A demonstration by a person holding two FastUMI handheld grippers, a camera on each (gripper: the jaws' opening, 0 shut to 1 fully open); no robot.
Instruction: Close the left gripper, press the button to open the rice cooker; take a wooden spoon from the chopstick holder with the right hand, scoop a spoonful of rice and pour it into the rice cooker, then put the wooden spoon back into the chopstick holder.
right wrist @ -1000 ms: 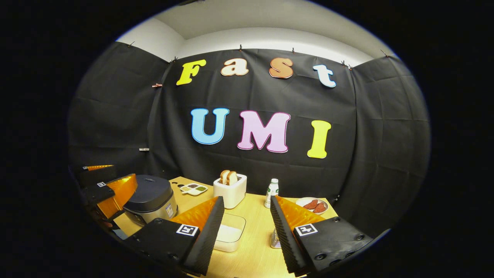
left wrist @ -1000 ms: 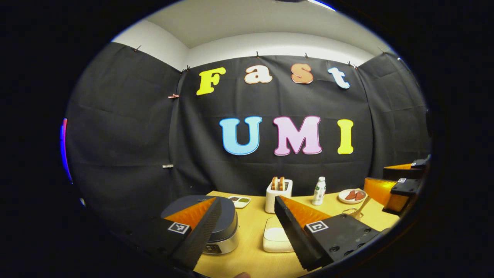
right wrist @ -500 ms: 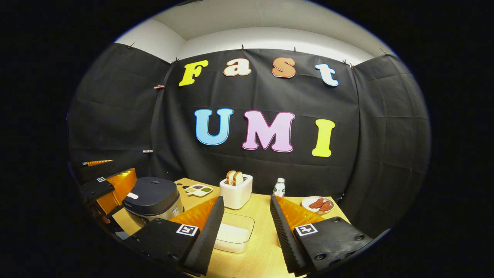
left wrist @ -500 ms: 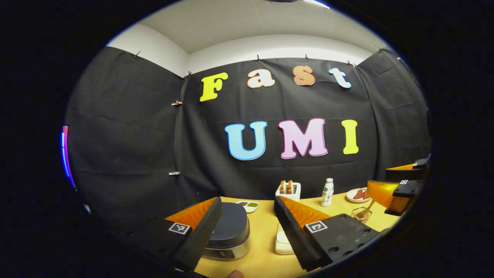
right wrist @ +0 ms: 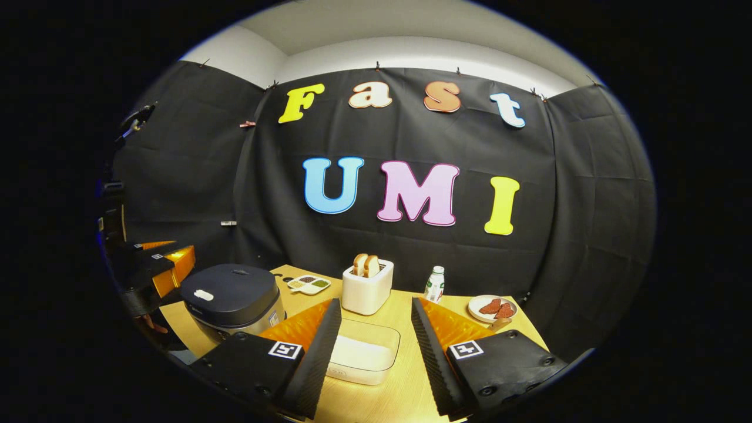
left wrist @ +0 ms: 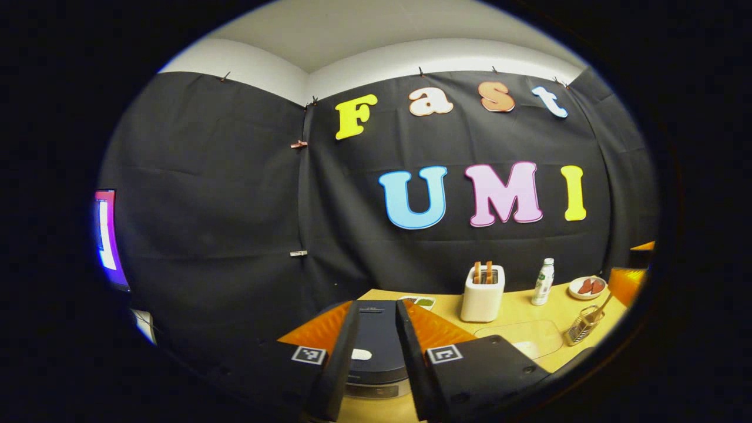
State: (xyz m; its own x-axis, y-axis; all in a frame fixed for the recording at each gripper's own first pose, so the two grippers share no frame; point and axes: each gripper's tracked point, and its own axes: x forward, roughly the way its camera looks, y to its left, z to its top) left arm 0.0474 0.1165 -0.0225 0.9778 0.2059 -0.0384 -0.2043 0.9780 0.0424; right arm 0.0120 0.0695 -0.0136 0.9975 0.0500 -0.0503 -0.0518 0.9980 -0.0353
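The rice cooker [left wrist: 376, 335] has a dark shut lid with a small white button [left wrist: 361, 354]. It lies straight ahead of my left gripper [left wrist: 376, 305], whose jaws are narrowed to a slim gap with nothing between them. In the right gripper view the cooker [right wrist: 232, 294] stands at the left, with the left gripper [right wrist: 167, 254] just behind it. My right gripper [right wrist: 375, 302] is open and empty above a clear box of rice [right wrist: 361, 355]. A metal chopstick holder [left wrist: 578, 332] with a wooden spoon [left wrist: 602, 302] stands far right, near the right gripper [left wrist: 624, 277].
A white toaster [right wrist: 367, 288] with bread stands mid-table, with a small bottle [right wrist: 434, 285] and a plate of red food [right wrist: 492, 308] to its right. A divided condiment dish [right wrist: 308, 284] sits behind the cooker. The wooden table [right wrist: 405, 388] ends near me.
The left gripper's jaws have narrowed from wide open to a slim gap, and it has swung left to line up with the cooker's lid. The right gripper has barely moved.
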